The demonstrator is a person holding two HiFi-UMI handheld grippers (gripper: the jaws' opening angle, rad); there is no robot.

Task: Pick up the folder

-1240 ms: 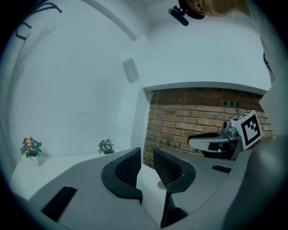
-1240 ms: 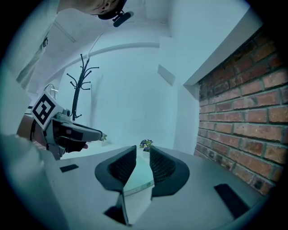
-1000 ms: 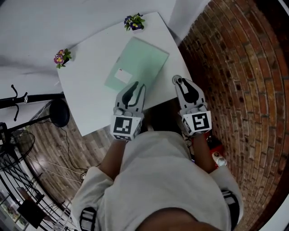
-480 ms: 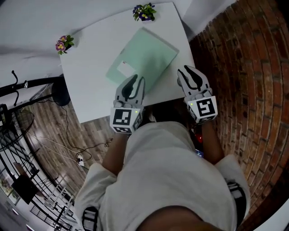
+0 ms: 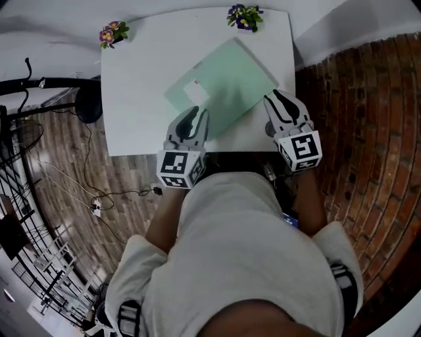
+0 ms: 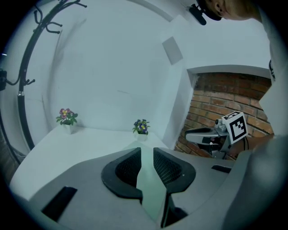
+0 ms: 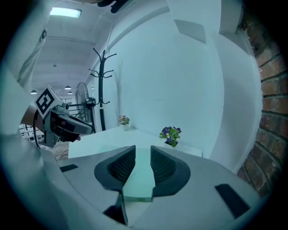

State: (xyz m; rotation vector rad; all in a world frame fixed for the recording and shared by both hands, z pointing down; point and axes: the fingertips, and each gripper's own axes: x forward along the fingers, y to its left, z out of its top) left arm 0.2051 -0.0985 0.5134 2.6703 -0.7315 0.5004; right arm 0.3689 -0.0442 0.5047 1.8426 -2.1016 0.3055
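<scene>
a pale green folder (image 5: 223,85) lay flat and askew on the white desk (image 5: 138,85), its far corner close to a small pot of purple flowers (image 5: 245,16). a white label (image 5: 195,90) sat near its left edge, the print too small to read. a second flower pot (image 5: 113,34) stood at the desk's far left corner, well apart from the folder.

the left tongs (image 5: 197,112) hung over the folder's near edge and hid that part of it in the head view. in the left gripper view the jaws stood a narrow gap apart, and only a strip of green showed through the gap. the pads did not press on the folder.

the right tongs (image 5: 279,99) were at the folder's right corner. the jaws were likewise a little apart. the folder's near edge showed low between them in the right gripper view, but nothing was gripped. whether either tip touched the folder could not be told.

the person's torso (image 5: 243,263) covered the desk's near edge. a brick wall (image 5: 355,99) ran along the right, and a black coat stand (image 7: 102,90) stood behind the desk, its base out of sight.
</scene>
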